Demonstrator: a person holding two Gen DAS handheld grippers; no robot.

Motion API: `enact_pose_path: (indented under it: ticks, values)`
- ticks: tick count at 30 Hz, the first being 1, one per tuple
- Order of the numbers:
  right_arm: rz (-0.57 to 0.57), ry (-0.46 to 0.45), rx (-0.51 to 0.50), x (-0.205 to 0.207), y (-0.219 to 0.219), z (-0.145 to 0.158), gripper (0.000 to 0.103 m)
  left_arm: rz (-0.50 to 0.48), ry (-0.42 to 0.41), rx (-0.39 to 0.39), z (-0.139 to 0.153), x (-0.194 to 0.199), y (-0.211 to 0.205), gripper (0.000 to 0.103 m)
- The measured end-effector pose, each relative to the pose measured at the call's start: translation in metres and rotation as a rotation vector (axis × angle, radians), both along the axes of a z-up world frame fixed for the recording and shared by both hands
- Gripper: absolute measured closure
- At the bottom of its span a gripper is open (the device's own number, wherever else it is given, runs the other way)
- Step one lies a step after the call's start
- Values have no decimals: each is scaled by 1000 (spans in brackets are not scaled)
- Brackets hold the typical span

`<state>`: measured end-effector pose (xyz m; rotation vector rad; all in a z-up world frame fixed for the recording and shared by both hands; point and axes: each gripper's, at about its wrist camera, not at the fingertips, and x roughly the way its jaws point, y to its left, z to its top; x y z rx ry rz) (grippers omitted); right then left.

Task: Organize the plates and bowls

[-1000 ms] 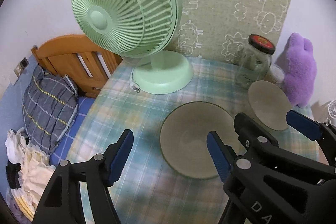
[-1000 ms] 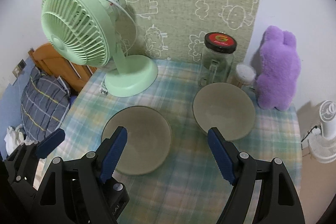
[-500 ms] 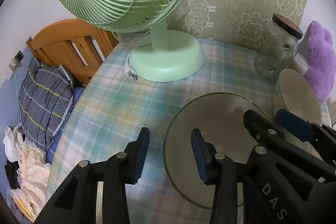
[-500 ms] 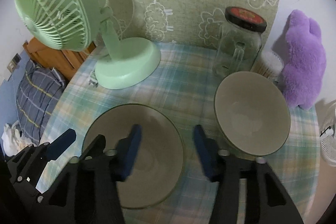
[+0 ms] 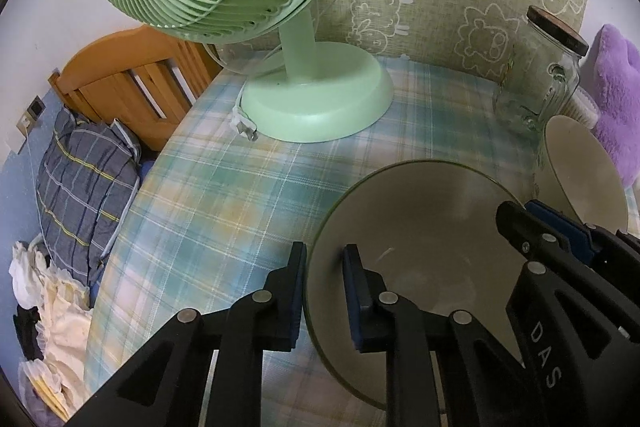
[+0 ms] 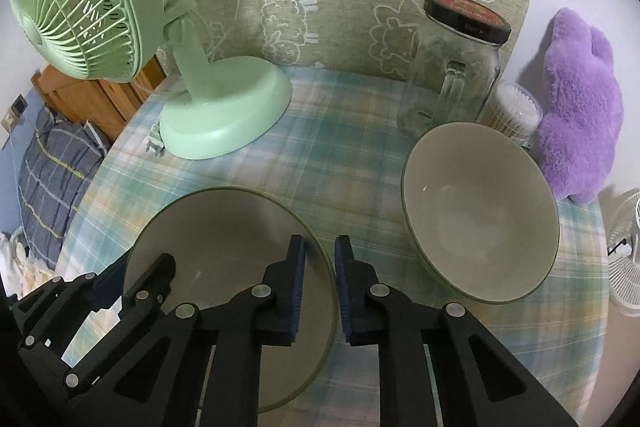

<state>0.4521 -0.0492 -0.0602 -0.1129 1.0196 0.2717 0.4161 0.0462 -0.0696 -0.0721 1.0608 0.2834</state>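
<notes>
Two grey-green bowls stand on the plaid tablecloth. The nearer, left bowl [image 5: 420, 227] [image 6: 224, 239] sits between both grippers. My left gripper [image 5: 324, 291] straddles its left rim, one finger outside and one inside, jaws narrowed around the rim. My right gripper [image 6: 320, 283] straddles its right rim the same way. The second bowl [image 6: 480, 211] [image 5: 580, 167] stands to the right, apart from both grippers. The right gripper's fingers [image 5: 560, 227] show at the bowl's far rim in the left wrist view.
A green desk fan [image 5: 312, 95] [image 6: 224, 107] stands at the back left with its plug on the cloth. A glass jar with a dark lid [image 6: 456, 67], a cotton swab tub [image 6: 516, 111] and a purple plush toy [image 6: 580, 99] stand at the back right. A bed [image 5: 88, 163] lies past the table's left edge.
Both grippers moved forward and down onto the left bowl. Their jaws narrowed from wide open until each closed around a side of the bowl's rim.
</notes>
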Motion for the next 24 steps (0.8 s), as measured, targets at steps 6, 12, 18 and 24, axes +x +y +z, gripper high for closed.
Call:
enact_pose_path:
  ticks: [6,12,18,24]
  values:
    - [1,-10,-7,-1,1,0,85,11,0,-9,-1,0,1,87]
    - [-13,4,-3,-2,-1,2,85,5,7,-18,3,-2,1,87]
    - [-24,10,1,-12,-8,9,85,-5,6,-25,12,-11,-7,87]
    - [-38,11,-4,-29,-17,19,85,-21,8,-29,22,-27,-18,87]
